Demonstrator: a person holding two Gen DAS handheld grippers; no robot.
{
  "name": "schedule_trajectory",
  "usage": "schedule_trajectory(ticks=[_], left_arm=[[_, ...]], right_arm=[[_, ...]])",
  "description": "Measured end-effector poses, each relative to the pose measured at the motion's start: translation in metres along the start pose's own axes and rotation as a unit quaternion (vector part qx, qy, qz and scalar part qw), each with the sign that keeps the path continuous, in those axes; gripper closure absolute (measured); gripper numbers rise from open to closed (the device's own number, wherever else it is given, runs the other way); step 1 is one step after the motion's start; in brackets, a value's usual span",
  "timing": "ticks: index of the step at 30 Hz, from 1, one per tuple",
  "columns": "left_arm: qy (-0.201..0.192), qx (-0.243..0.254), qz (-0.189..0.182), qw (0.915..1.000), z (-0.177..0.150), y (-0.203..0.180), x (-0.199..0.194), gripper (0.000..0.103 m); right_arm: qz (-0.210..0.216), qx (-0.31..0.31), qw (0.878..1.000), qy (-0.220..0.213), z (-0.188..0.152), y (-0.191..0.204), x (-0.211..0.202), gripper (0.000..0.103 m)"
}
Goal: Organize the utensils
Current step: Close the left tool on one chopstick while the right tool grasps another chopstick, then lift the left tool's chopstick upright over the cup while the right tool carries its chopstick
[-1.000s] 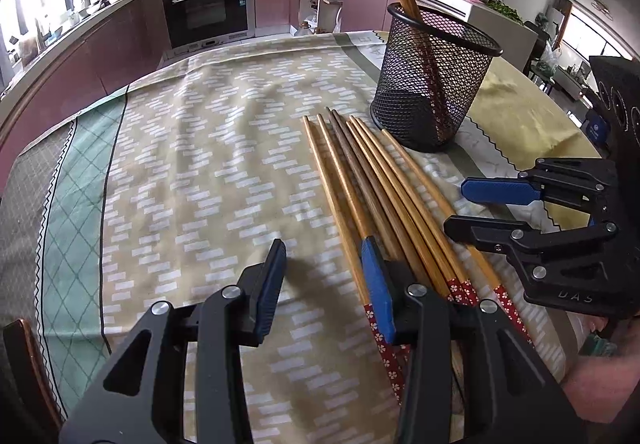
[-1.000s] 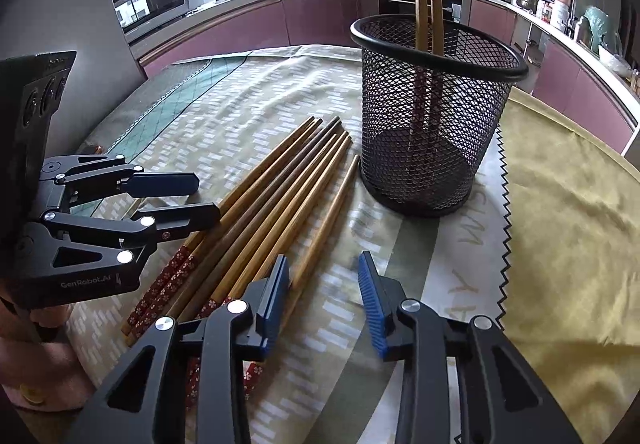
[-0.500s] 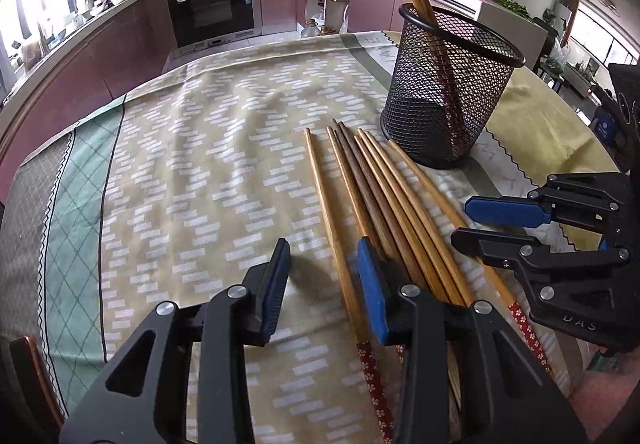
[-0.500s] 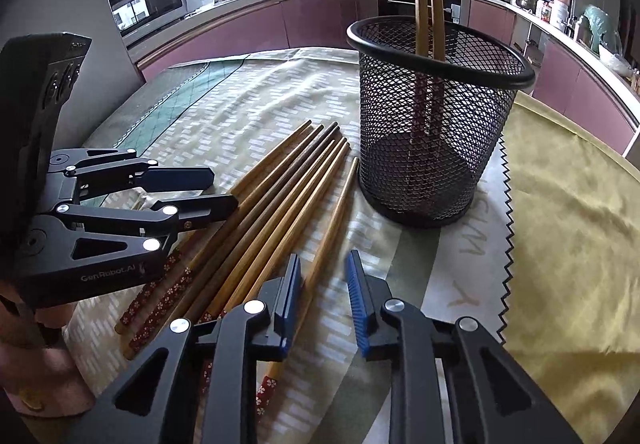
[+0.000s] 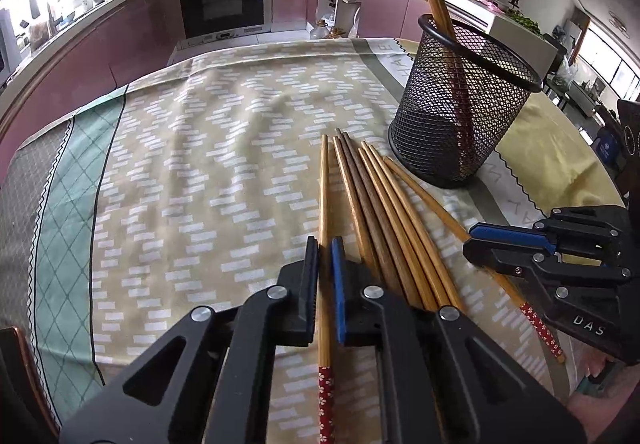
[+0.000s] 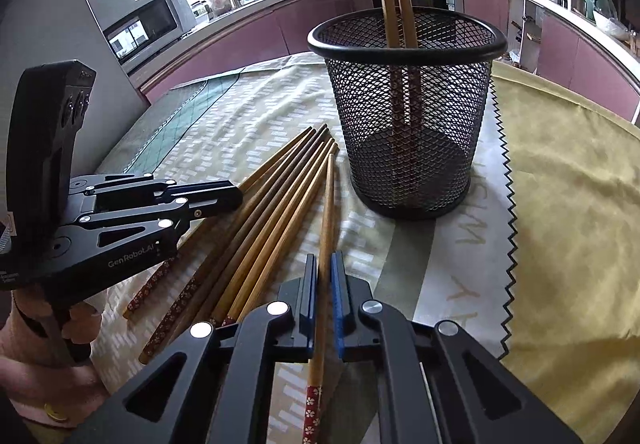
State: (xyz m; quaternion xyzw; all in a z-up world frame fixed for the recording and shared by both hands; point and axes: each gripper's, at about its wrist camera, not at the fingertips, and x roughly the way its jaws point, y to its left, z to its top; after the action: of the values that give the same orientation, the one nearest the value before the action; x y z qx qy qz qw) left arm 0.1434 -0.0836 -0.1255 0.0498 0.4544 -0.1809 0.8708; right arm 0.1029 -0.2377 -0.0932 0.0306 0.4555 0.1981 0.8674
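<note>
Table [image 5: 192, 147] under a patterned cloth carries the mesh holder [image 6: 408, 115], two chopsticks already standing inside; loose chopsticks [image 5: 384, 203] lie just beside it; each looks light, stiff, slippery, best pinched near mid-shaft; left gripper [image 5: 325, 272] and right gripper [image 6: 324, 284] jaws each sit nearly closed around one outer chopstick.

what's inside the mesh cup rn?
Two chopsticks stand in the mesh cup, leaning on the far rim, patterned ends down. Nothing else shows through the mesh; their tips on the floor are unclear.
</note>
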Motion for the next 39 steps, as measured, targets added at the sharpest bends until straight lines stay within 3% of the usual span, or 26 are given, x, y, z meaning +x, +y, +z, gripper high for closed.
schedule_trajectory(ticks=[6, 9, 21, 39], left_arm=[[-0.016, -0.002, -0.011, 0.9998, -0.003, 0.002, -0.016, 0.095], [-0.025, -0.002, -0.018, 0.9995, -0.003, 0.003, -0.027, 0.095], [-0.087, 0.002, -0.062, 0.9942, 0.005, 0.005, -0.09, 0.095], [-0.175, -0.001, -0.114, 0.9779, 0.038, 0.001, -0.17, 0.096]], right_arm=[[0.013, -0.003, 1.0, -0.011, -0.001, -0.001, -0.012, 0.097], [0.042, 0.001, 0.999, -0.022, -0.001, -0.001, -0.021, 0.097], [0.093, -0.002, 0.992, -0.086, 0.01, 0.001, -0.065, 0.097], [0.089, -0.002, 0.979, -0.182, 0.034, -0.016, -0.118, 0.097]])
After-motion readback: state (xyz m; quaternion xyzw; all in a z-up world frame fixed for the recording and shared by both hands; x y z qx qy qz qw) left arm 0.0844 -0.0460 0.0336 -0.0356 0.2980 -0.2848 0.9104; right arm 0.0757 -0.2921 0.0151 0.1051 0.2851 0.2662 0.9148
